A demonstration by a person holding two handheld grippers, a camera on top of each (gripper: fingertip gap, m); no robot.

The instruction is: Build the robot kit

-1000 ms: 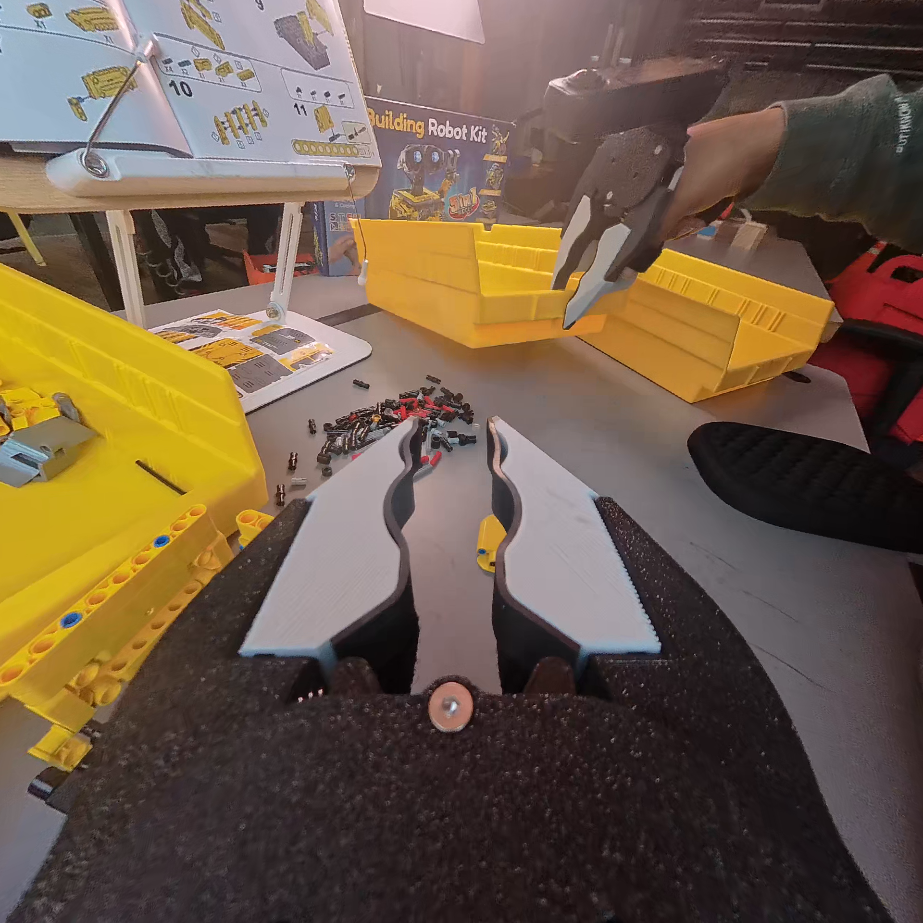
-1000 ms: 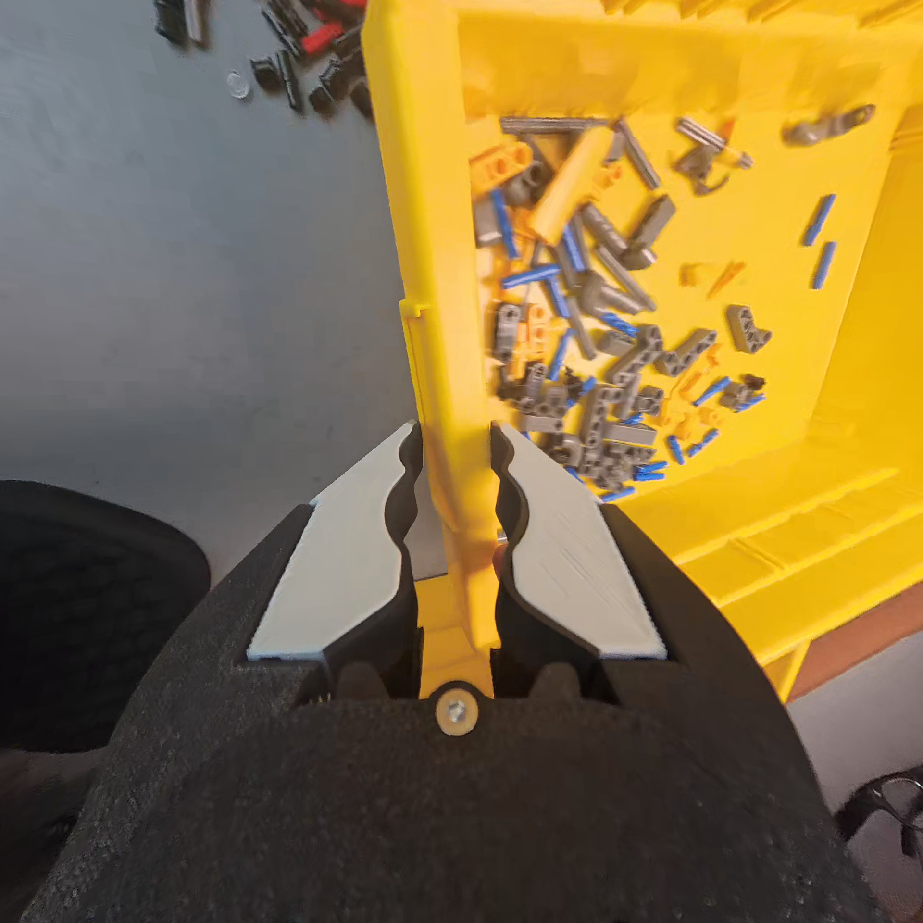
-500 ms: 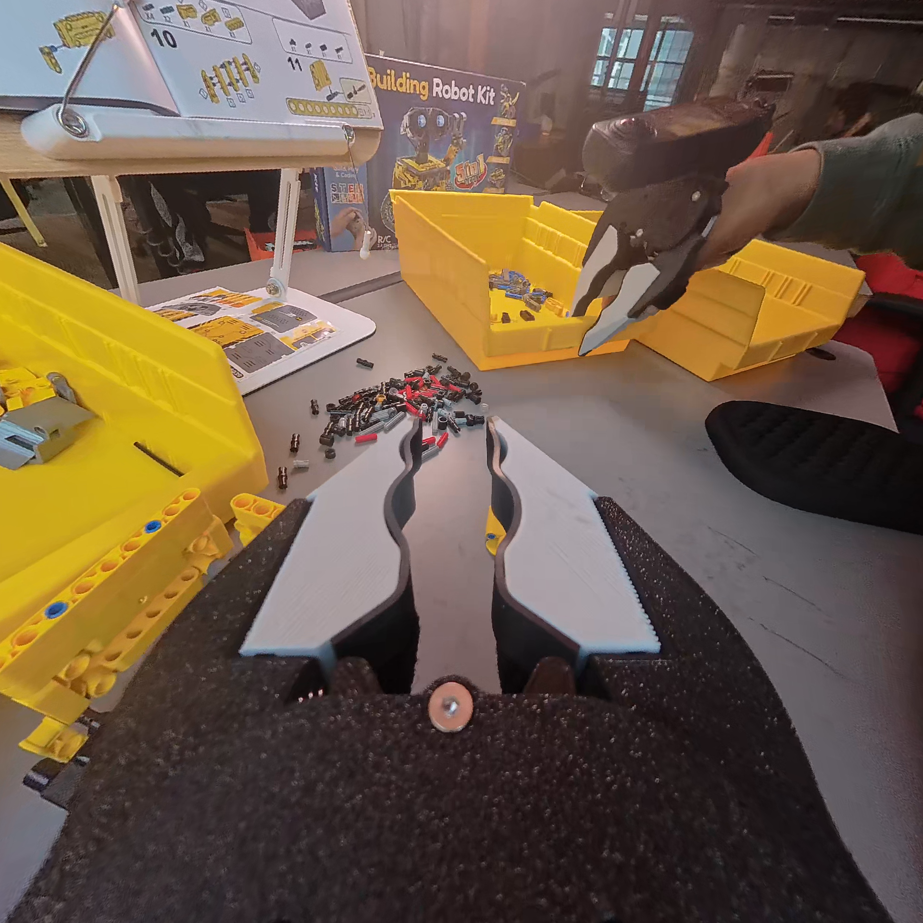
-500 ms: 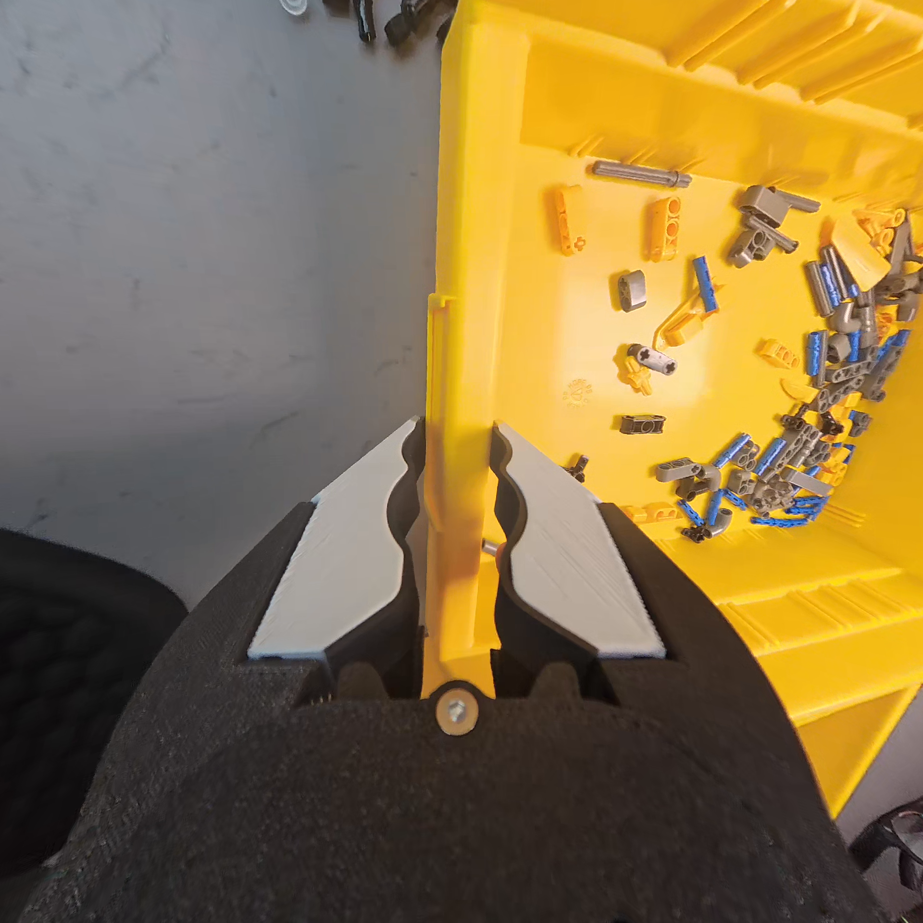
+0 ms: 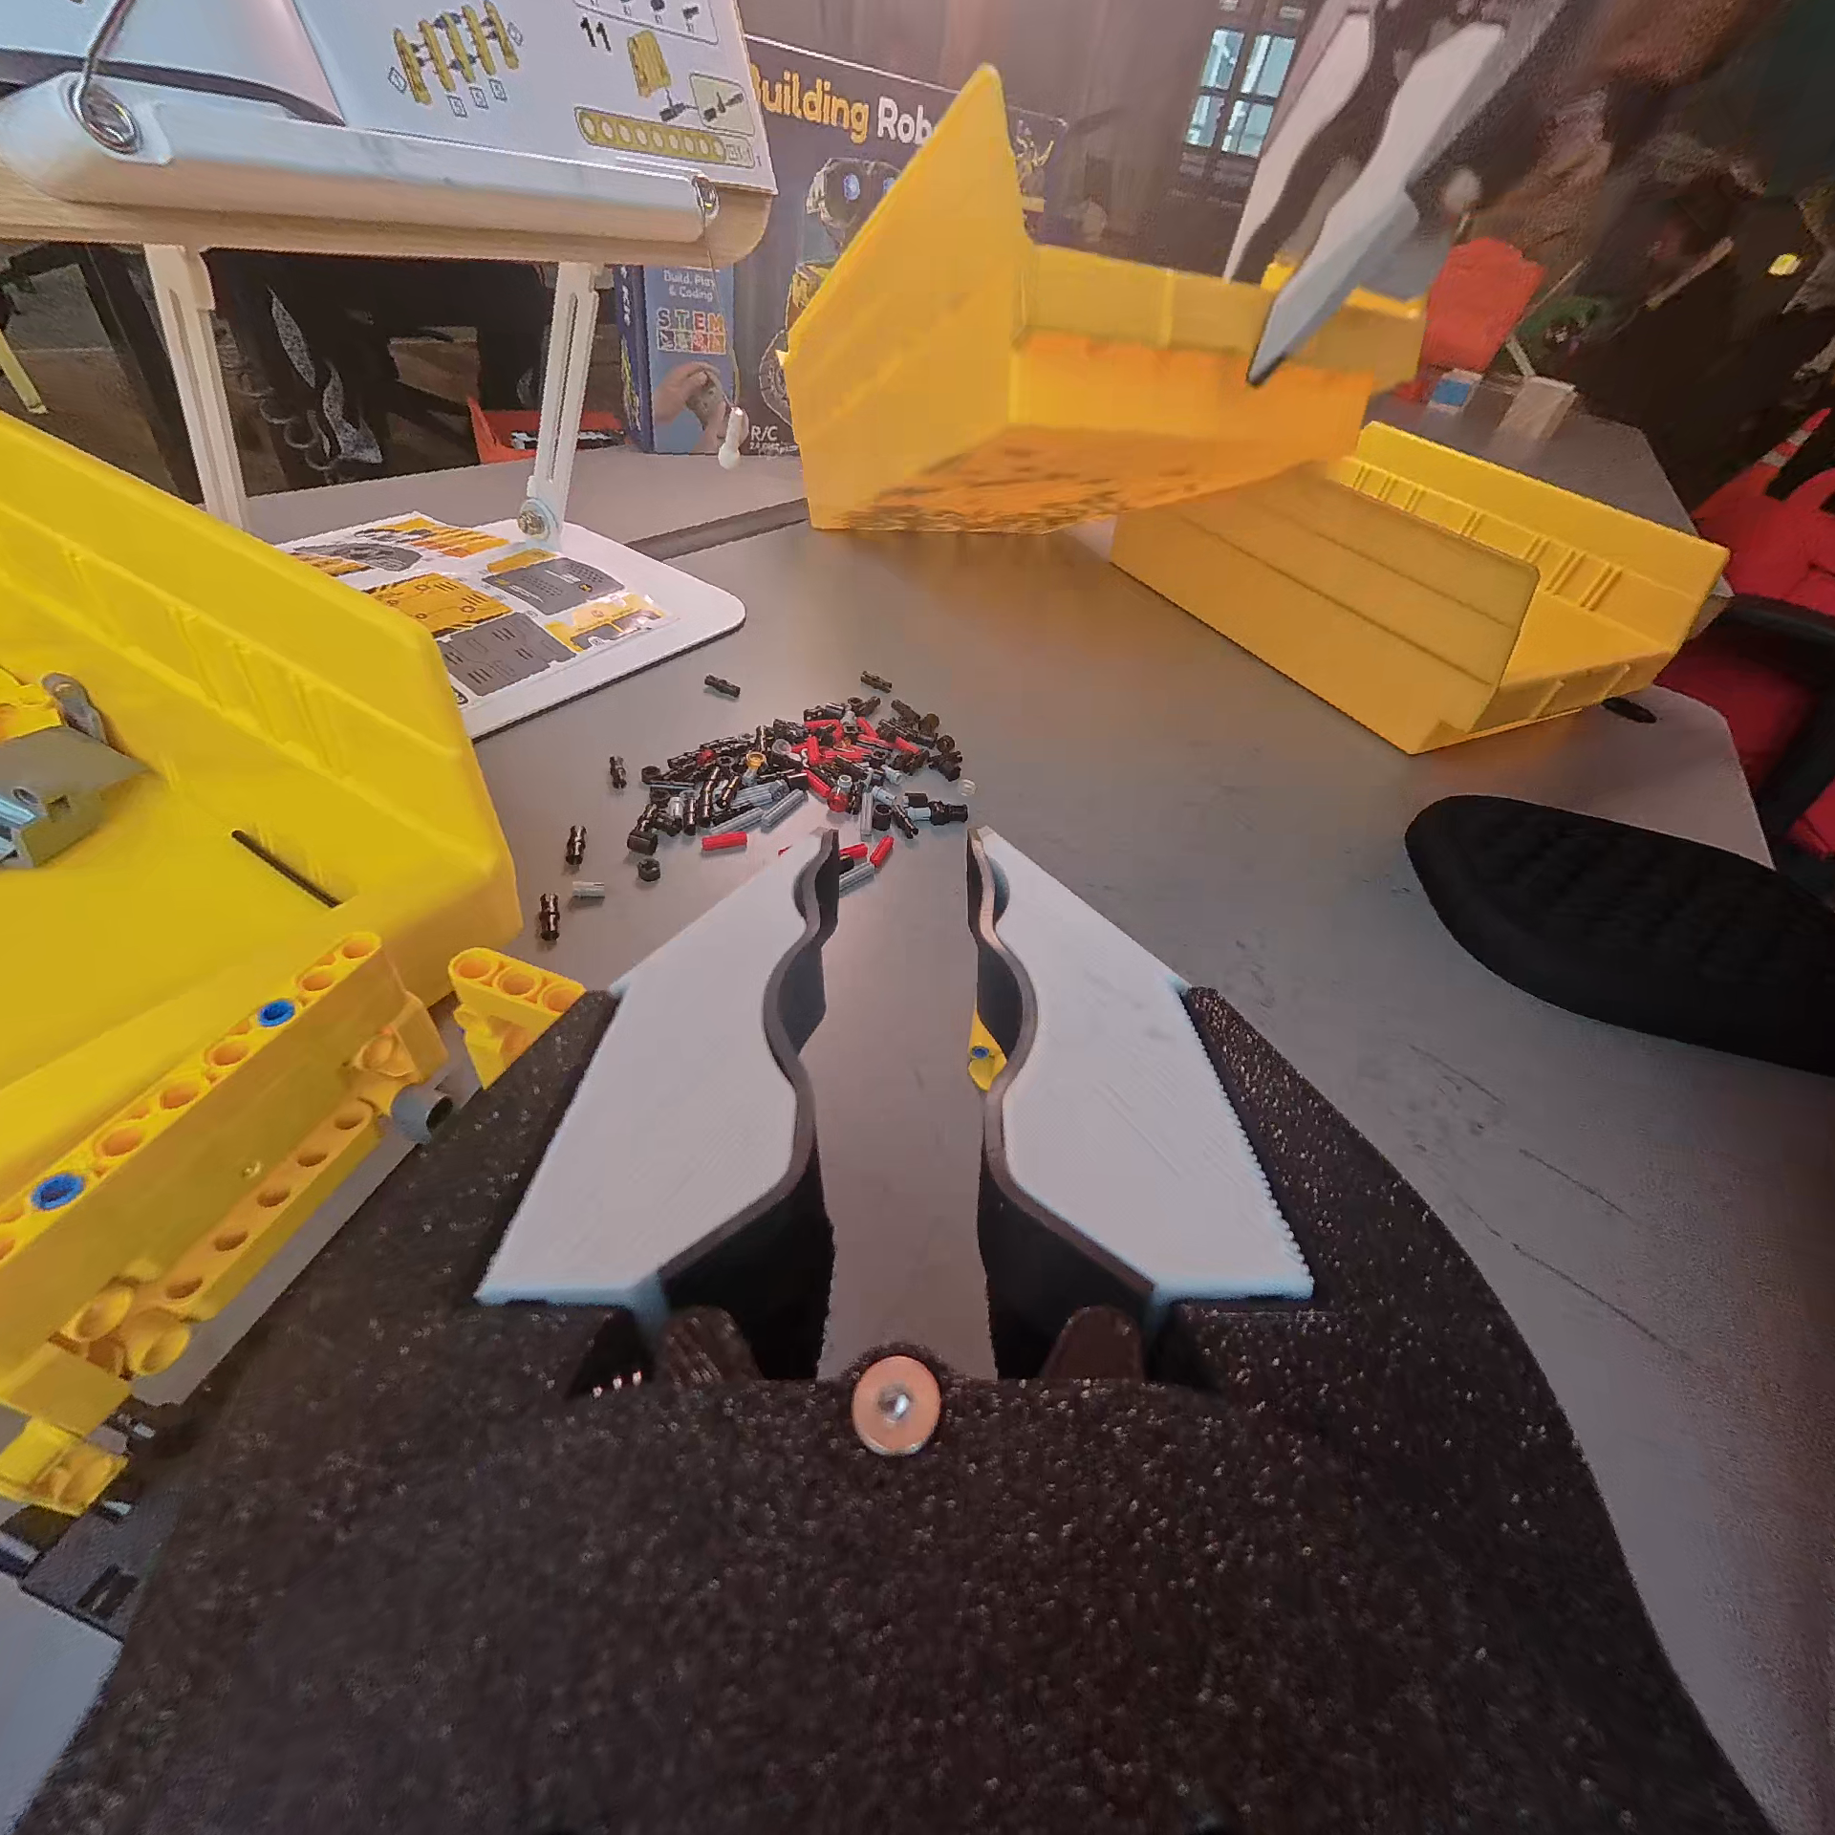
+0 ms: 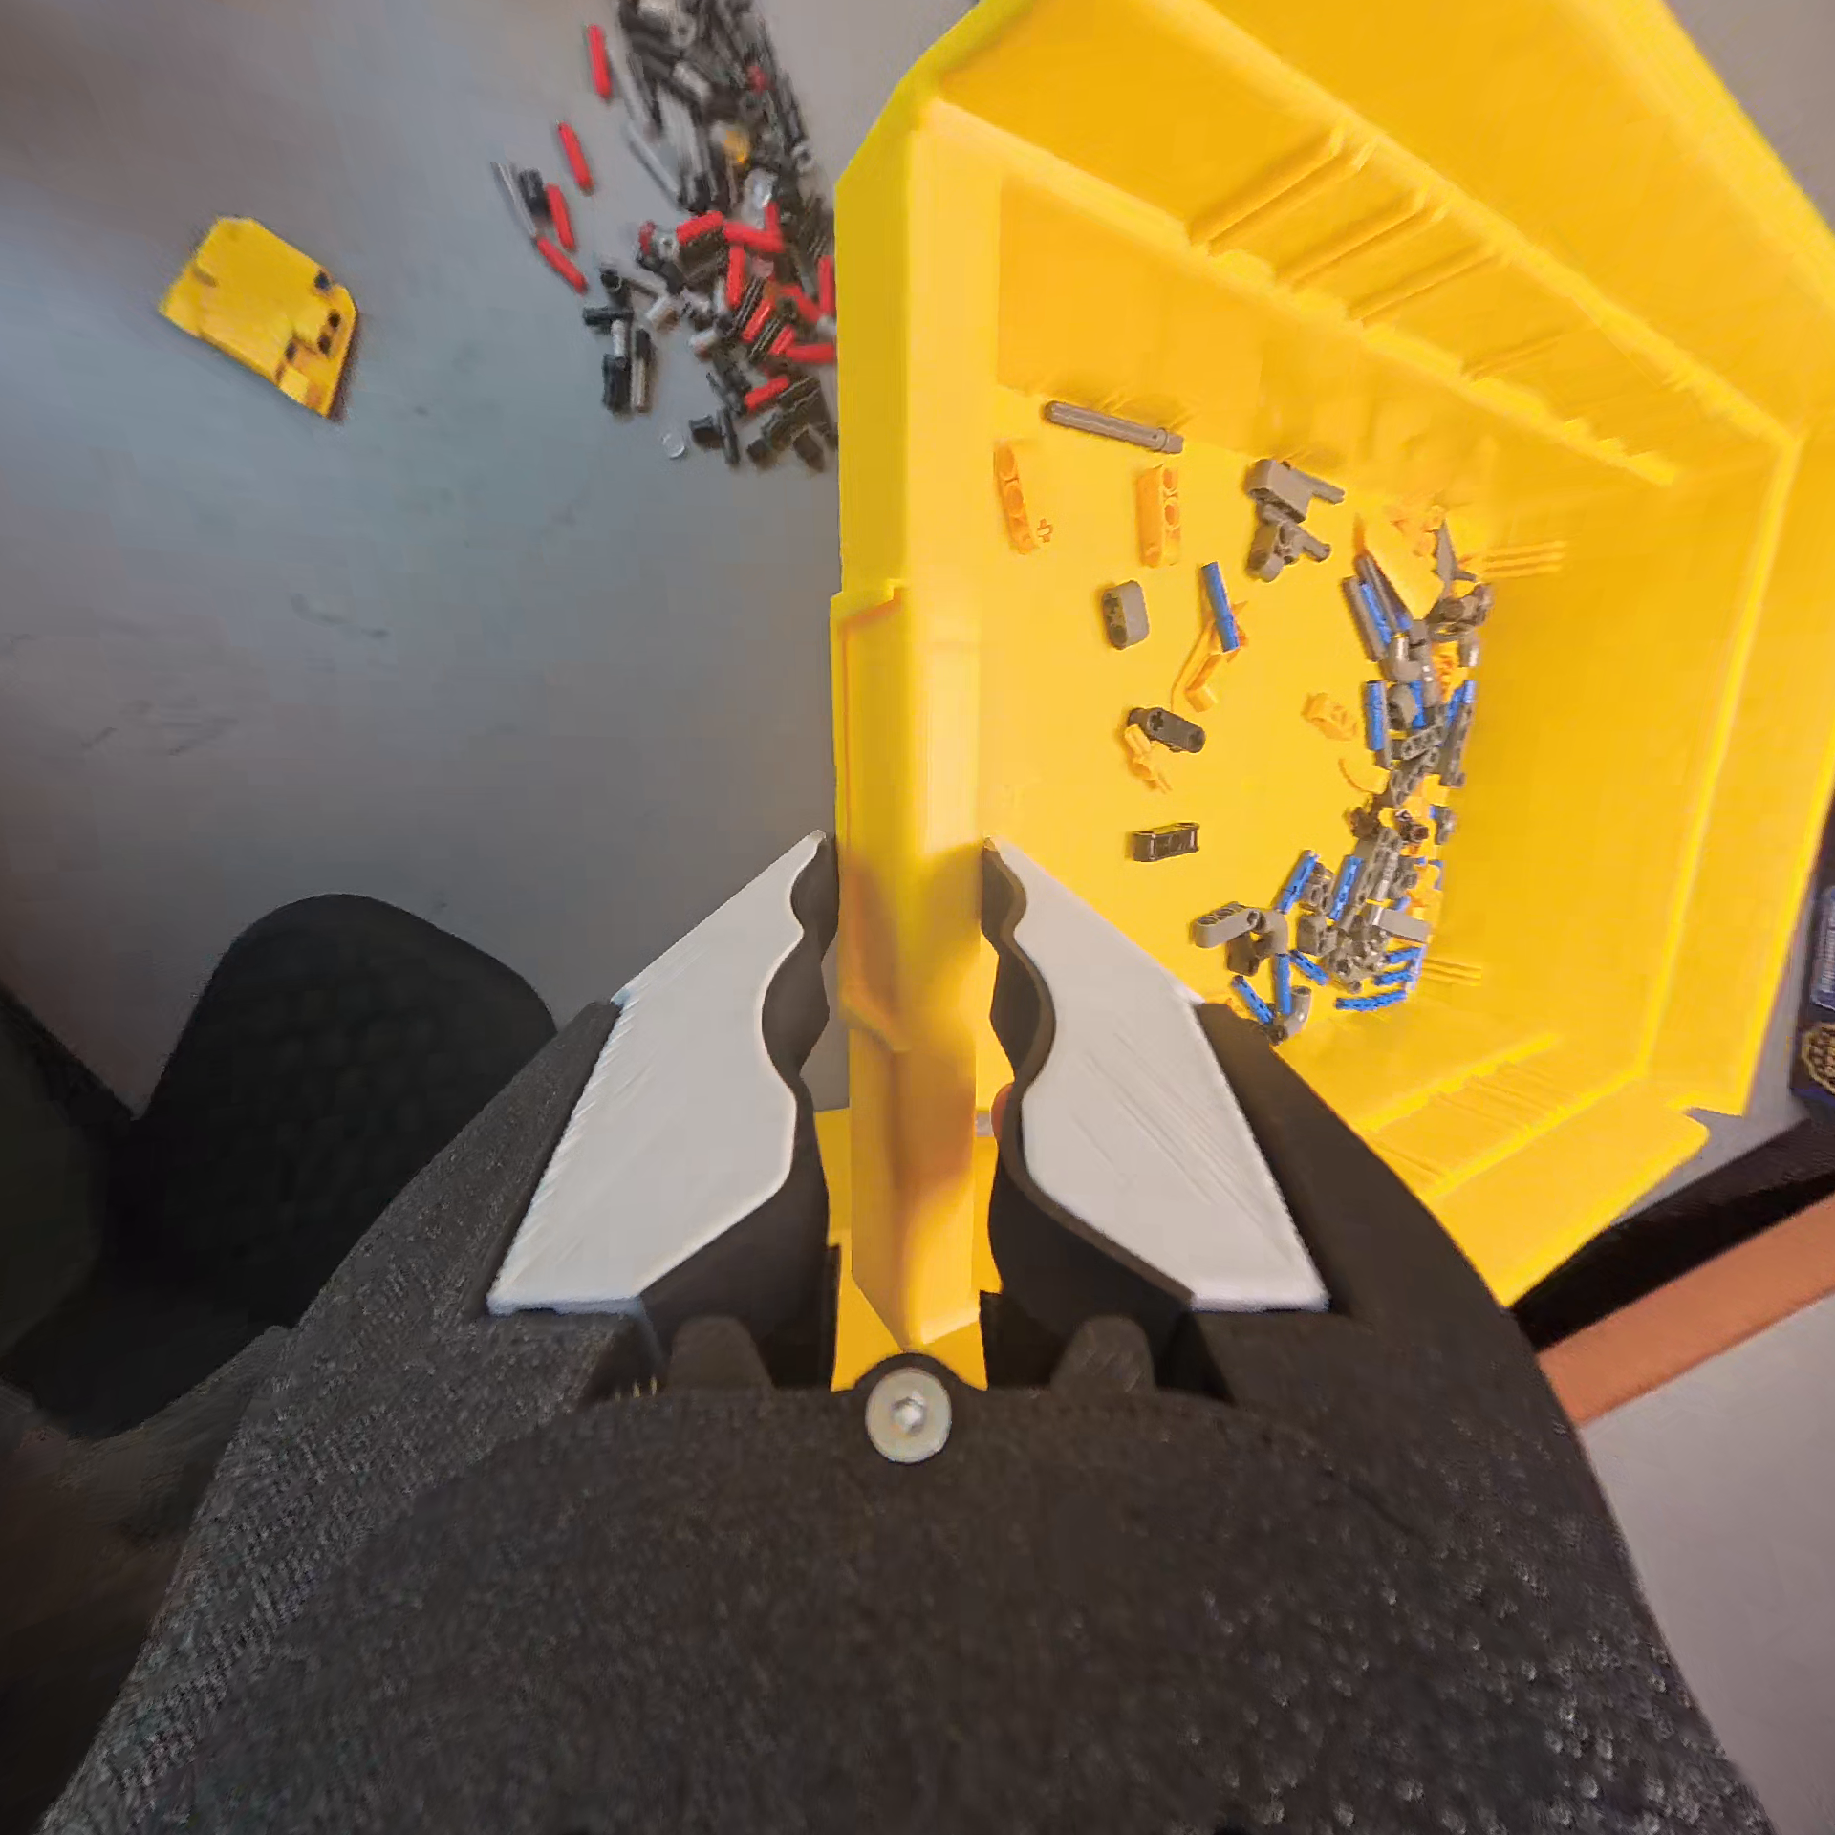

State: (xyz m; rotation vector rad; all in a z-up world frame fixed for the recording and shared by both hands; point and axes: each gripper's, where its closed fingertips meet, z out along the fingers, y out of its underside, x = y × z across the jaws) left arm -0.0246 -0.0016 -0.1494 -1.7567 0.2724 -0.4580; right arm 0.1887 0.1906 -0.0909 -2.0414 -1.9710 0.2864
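Grey tabletop (image 5: 1241,894), pile of small black and red plastic pins (image 5: 794,775). Right gripper (image 6: 906,844) clamps side wall of tilted yellow plastic bin (image 6: 1390,496) holding grey, blue, orange pieces (image 6: 1390,794). Left gripper (image 5: 899,844) parted, empty, near pins. Only left view shows 2nd yellow bin (image 5: 1390,596).

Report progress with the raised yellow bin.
Done: a pile of black and red pins lies on the grey table. In hand: the right gripper clamps the side wall of the yellow bin, tilted off the table. Left: grey and blue parts remain inside; the left gripper is open, empty.
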